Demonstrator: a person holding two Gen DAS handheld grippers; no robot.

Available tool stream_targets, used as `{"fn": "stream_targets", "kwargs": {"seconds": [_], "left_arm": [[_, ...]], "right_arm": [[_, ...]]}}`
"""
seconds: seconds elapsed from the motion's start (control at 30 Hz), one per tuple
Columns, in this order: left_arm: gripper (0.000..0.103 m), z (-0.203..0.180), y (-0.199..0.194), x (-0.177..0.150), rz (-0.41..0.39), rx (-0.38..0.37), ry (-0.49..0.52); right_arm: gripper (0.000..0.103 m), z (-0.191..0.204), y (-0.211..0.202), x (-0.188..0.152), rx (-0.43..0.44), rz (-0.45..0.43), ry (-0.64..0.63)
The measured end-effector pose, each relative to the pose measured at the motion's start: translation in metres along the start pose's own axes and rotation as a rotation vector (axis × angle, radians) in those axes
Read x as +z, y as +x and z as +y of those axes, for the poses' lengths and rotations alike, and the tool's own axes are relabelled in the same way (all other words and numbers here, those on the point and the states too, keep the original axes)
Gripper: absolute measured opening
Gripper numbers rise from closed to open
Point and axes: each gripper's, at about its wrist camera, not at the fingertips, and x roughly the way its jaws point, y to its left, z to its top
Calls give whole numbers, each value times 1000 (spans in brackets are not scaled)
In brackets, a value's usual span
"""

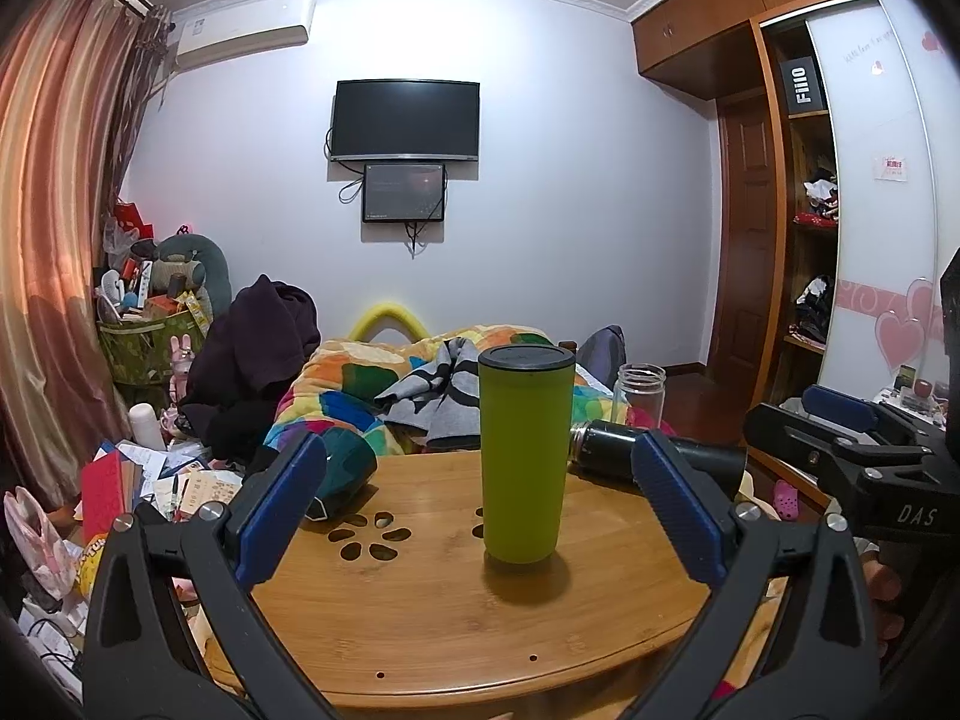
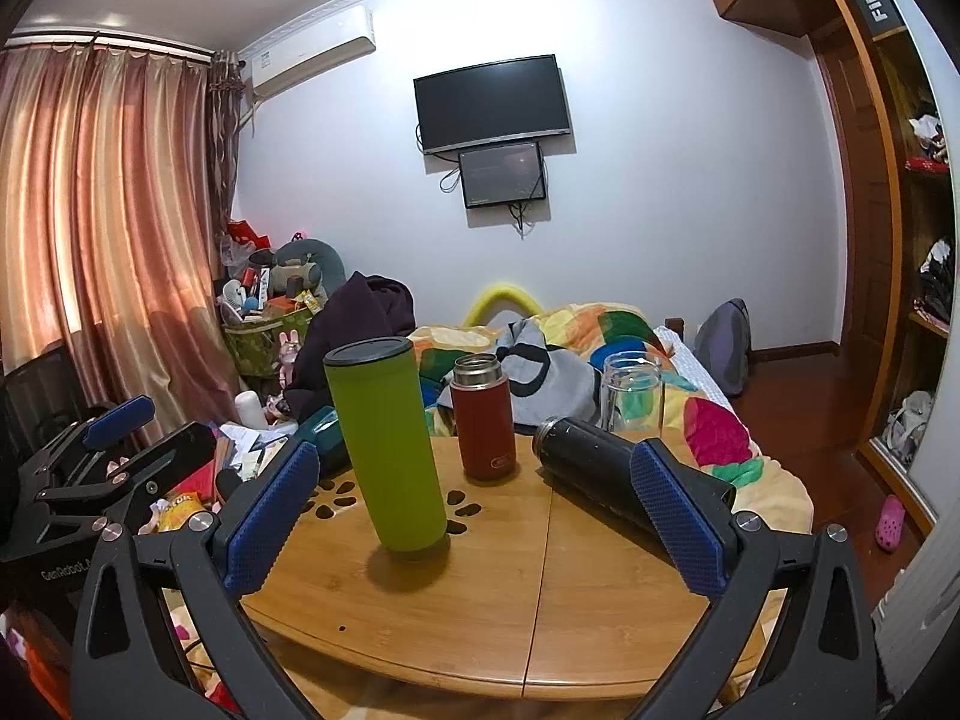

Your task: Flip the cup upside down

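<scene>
A tall green cup (image 1: 523, 456) with a dark end on top stands upright on the round wooden table (image 1: 456, 618); it also shows in the right wrist view (image 2: 387, 447). My left gripper (image 1: 480, 504) is open and empty, its blue pads either side of the cup but nearer the camera. My right gripper (image 2: 474, 510) is open and empty, short of the cup. The right gripper also shows at the right edge of the left wrist view (image 1: 840, 426).
A red flask (image 2: 483, 417) stands behind the green cup. A black flask (image 2: 591, 468) lies on its side at the right. A clear glass jar (image 2: 630, 396) stands at the far edge. A teal object (image 1: 342, 468) lies at the left edge. A cluttered bed lies beyond.
</scene>
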Motion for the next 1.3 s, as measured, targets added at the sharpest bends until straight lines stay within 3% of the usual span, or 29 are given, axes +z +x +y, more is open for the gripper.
{"fn": "stream_targets", "kwargs": {"seconds": [1.3], "left_arm": [[103, 5, 0, 2, 2, 13, -31]], "right_arm": [[103, 3, -9, -1, 9, -19, -14]]}}
